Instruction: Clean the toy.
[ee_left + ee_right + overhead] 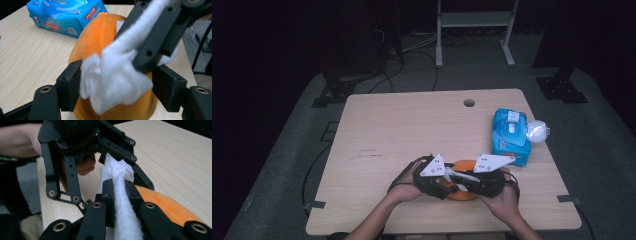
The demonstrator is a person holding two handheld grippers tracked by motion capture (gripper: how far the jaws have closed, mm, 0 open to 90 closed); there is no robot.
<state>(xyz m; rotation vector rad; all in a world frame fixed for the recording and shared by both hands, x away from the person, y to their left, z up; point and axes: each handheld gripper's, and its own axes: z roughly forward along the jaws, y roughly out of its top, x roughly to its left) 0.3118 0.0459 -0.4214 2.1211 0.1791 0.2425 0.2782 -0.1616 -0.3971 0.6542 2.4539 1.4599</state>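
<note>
The orange toy [463, 180] lies near the front edge of the table [412, 125], between the 2 grippers. The right gripper [118, 192] is closed tight on a white wipe [122, 202]. The left gripper [116, 82] is about half open; the toy and the wipe's end sit between its jaws. A blue pack [510, 136] lies near, on the right.

One orange toy [463, 165] at 6 o'clock on the surface [402, 125], one white wipe [112, 75] on it. One blue wipe pack [510, 136] at 3 o'clock, one clear ball [537, 132] beside it. Two hand-held grippers: left hand-held gripper [451, 186], right hand-held gripper [457, 175].
</note>
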